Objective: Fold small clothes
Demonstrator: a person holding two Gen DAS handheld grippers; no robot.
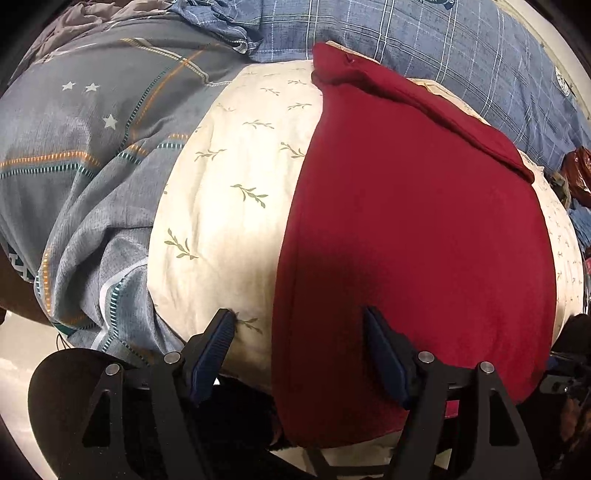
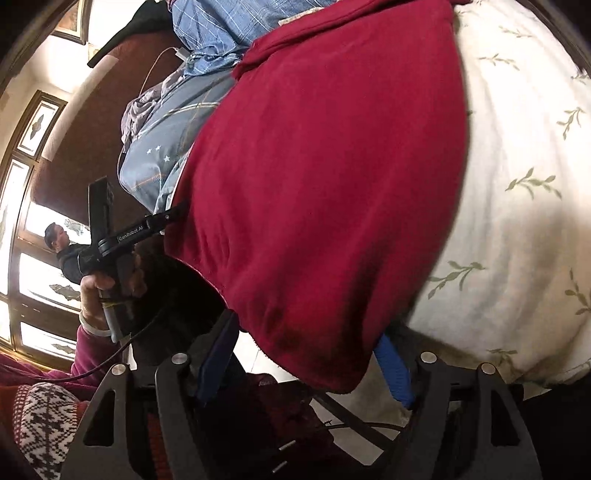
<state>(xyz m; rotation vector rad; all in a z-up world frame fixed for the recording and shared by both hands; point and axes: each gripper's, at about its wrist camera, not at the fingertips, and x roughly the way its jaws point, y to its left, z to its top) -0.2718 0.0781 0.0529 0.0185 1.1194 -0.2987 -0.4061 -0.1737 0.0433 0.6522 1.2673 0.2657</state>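
Observation:
A dark red garment lies spread flat over a cream leaf-print pillow, with a folded band along its far edge. My left gripper stands open at the near edge; its left pad is over the pillow and its right pad over the red cloth, astride the garment's left hem. In the right wrist view the red garment fills the middle, and its near corner hangs between the jaws of my right gripper. That gripper is open, and the cloth hides part of its blue right pad. The left gripper shows at the garment's left edge.
A grey-blue quilt with stars and stripes is bunched to the left of the pillow. Blue plaid bedding lies beyond. A hand in a maroon sleeve holds the left gripper. A knit-patterned cloth sits low left; windows are behind.

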